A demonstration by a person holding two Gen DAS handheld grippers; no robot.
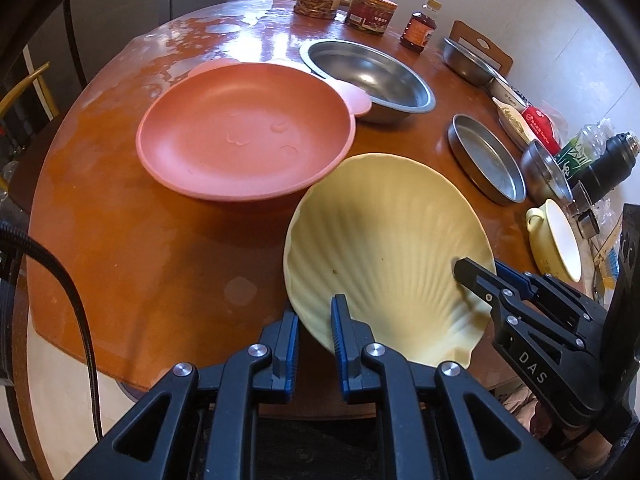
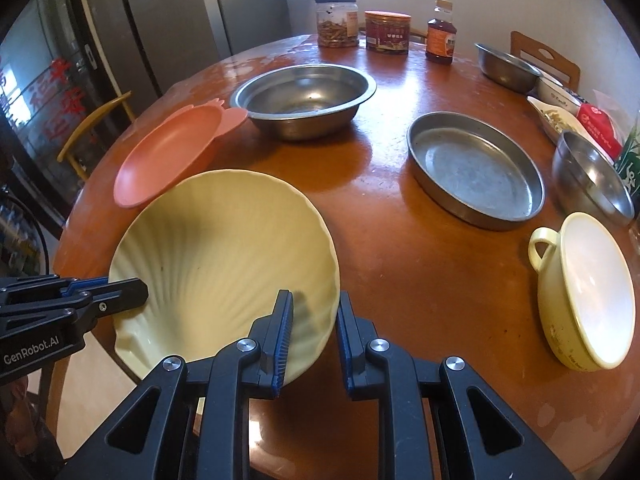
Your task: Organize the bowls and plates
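1. The left gripper (image 1: 314,322) is clamped on the near rim of the yellow shell-shaped plate (image 1: 384,248), one blue pad inside the dish and the other under its outer wall
2. The right gripper (image 2: 314,322) pinches the same plate (image 2: 224,256) at the opposite edge, its left finger on the ribbed inner face and its right finger outside the rim
3. In the left wrist view the right gripper (image 1: 480,276) reaches in from the right, its black tip lying on the plate's inner face
4. In the right wrist view the left gripper (image 2: 120,290) comes in from the left and grips the rim there
5. The yellow plate is tilted, held between both grippers near the front edge of the round brown table (image 2: 400,264), with its far edge just beside the pink plate (image 1: 244,136)
6. Behind the pink plate stands a large steel bowl (image 2: 304,98), touching or nearly touching the pink plate's handle
7. To the right lies a flat steel pan (image 2: 476,170), and nearer the table edge a yellow lidded pot (image 2: 580,292)
8. Two more steel bowls (image 2: 592,178) (image 2: 506,66) sit along the right side
9. A clear jar (image 2: 336,20), a red tin (image 2: 387,32) and a bottle (image 2: 440,32) stand at the far edge
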